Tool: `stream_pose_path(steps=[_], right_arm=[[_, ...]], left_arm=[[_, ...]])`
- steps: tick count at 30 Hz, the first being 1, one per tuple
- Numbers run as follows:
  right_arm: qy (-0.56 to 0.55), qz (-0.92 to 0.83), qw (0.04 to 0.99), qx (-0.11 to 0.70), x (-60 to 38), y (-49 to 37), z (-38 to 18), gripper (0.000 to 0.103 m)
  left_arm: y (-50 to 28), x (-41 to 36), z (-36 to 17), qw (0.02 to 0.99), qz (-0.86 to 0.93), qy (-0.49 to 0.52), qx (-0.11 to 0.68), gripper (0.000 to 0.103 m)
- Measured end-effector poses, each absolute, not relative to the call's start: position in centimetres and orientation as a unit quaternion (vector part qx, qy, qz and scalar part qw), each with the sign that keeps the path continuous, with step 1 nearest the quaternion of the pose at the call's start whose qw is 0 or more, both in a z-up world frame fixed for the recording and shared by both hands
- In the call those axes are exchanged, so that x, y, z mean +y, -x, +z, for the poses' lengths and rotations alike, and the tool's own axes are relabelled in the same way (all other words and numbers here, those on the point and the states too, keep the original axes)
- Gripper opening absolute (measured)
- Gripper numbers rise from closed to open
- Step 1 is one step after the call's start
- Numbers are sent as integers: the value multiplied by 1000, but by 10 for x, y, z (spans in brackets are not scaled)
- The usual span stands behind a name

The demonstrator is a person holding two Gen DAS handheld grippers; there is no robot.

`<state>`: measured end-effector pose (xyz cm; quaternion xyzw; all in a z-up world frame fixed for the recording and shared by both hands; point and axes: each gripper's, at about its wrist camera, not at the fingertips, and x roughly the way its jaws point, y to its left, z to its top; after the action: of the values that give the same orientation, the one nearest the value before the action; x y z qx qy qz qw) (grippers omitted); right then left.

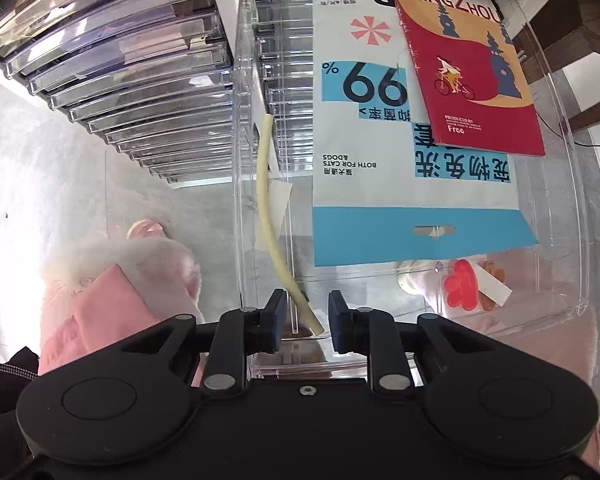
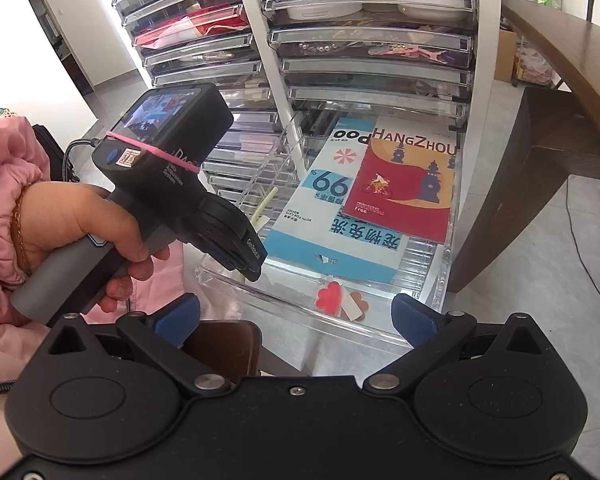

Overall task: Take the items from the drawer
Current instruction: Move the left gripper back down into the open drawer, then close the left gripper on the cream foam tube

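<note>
Clear drawer point(image 1: 560, 184) pulled out; near its left wall lies a cream tube point(image 1: 269, 216), probably light, slender and bendable. The left gripper point(image 1: 307, 320), jaws spread, straddles its near end, a sensible pinch point. The right gripper point(image 2: 296, 318) hangs wide apart before the drawer front.

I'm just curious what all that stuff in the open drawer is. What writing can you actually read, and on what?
"HANGZHOU", "PRODUCED BY", "Free": red booklet.
"99%", "BOTH FOR CATS & DOGS", the letters "Poo" at a partly hidden top edge: blue and white packet, lying upside down to the camera.
Chinese characters on the packet: present, not transcribed.
Small white print on the left gripper: too blurred to read.
</note>
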<state>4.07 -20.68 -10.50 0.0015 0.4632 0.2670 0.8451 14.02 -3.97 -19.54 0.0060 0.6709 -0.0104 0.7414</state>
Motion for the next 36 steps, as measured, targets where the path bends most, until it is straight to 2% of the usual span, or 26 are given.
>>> stream_pose_path(steps=[4,7,28,36], right_arm=[[-1,267,845,463,-207,-40,-105,103],[-1,267,845,463,-206,-40,-105,103],[-1,266,845,463,-206,-38,-106,103],[-3,266,846,462,-207,-38,-105,103]], left_arm=[[-138,-41,-194,752,-24,-16,659,6],[-138,-40,-191,754,-29,-19,656,4],[-133,0,-123,790,-52,77,606,4],[-121,-6,-67,836,-73,57,541,4]])
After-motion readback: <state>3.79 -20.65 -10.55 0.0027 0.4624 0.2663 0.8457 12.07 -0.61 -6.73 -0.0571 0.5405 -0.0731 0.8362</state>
